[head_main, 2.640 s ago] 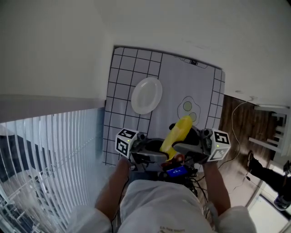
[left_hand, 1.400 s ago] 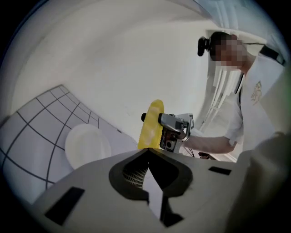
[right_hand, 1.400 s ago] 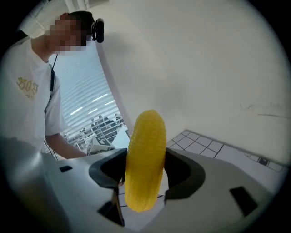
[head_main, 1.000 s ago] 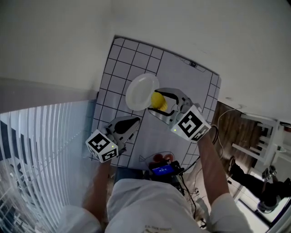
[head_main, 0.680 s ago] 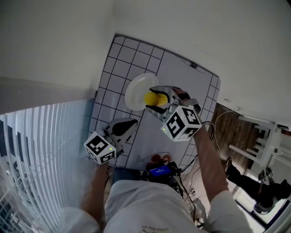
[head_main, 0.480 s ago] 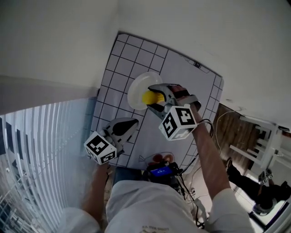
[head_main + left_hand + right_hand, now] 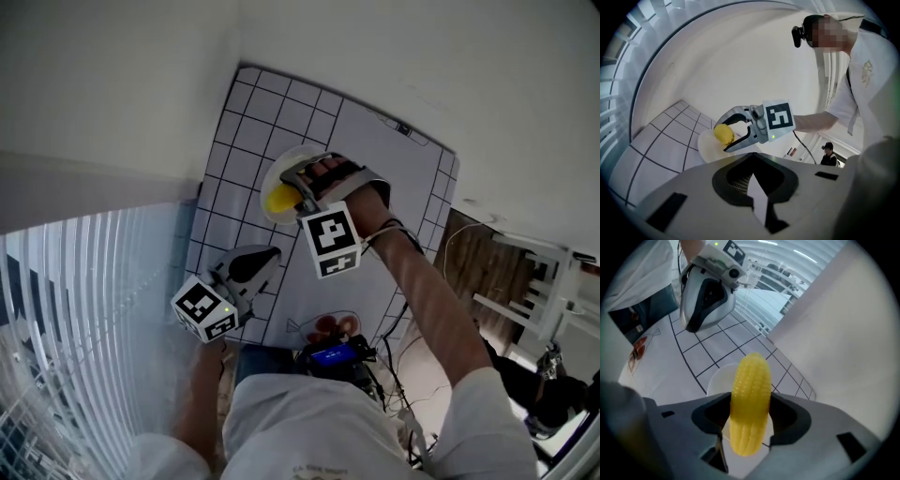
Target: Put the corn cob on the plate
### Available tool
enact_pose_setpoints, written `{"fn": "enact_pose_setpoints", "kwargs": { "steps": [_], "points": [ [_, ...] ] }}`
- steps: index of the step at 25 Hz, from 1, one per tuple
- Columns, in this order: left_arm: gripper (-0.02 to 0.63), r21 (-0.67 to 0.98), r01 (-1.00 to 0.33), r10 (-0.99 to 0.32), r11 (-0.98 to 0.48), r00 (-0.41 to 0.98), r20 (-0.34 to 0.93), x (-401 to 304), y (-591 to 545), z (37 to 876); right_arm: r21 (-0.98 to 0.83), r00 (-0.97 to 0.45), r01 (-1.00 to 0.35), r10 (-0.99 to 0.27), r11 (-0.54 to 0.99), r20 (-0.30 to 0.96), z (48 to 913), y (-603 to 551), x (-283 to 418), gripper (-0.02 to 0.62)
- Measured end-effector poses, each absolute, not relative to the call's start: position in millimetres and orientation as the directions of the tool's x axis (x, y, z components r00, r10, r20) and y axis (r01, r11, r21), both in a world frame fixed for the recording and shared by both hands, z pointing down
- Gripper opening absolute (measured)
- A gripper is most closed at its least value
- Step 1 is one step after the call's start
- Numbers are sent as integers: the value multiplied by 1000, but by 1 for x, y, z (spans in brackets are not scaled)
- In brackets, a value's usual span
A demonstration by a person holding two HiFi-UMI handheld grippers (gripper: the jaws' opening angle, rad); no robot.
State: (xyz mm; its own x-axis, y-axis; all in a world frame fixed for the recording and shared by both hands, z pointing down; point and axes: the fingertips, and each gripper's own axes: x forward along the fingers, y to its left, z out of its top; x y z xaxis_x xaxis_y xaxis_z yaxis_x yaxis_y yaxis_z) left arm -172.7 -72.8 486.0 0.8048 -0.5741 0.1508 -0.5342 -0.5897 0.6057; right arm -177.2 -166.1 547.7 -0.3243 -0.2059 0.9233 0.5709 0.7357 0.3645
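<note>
My right gripper [image 7: 289, 192] is shut on the yellow corn cob [image 7: 750, 401], whose end [image 7: 279, 199] shows over the white plate [image 7: 277, 178]. The right gripper view looks down past the cob onto the plate [image 7: 718, 378] just below it. From the left gripper view the cob [image 7: 723, 134] hangs between the right gripper's jaws [image 7: 736, 136] above the plate [image 7: 708, 146]. My left gripper [image 7: 251, 265] is shut and empty, low over the checked mat nearer to me; its closed jaws [image 7: 754, 187] fill the bottom of its own view.
A checked mat [image 7: 242, 122] with a printed sheet [image 7: 394, 197] covers the table. White blinds [image 7: 84, 309] stand at the left. A small screen device and cables [image 7: 336, 352] lie at the table's near edge. A white wall [image 7: 112, 84] borders the table's far side.
The right gripper with the cob has moved left and down over the plate and rolled, so its marker cube now faces up. The left gripper has stayed put.
</note>
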Motion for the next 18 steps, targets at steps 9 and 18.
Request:
{"fn": "enact_pose_setpoints", "kwargs": {
  "steps": [9,18],
  "points": [
    [9,615,-539,-592,-576,794,141,-185,-71,484,337,-256,682,-220,649,941,573,-155,-178,253],
    [9,594,-553,-580,-584,797,170,-182,-69,487,312,-248,664,-194,679,949,573,-158,-176,252]
  ]
}}
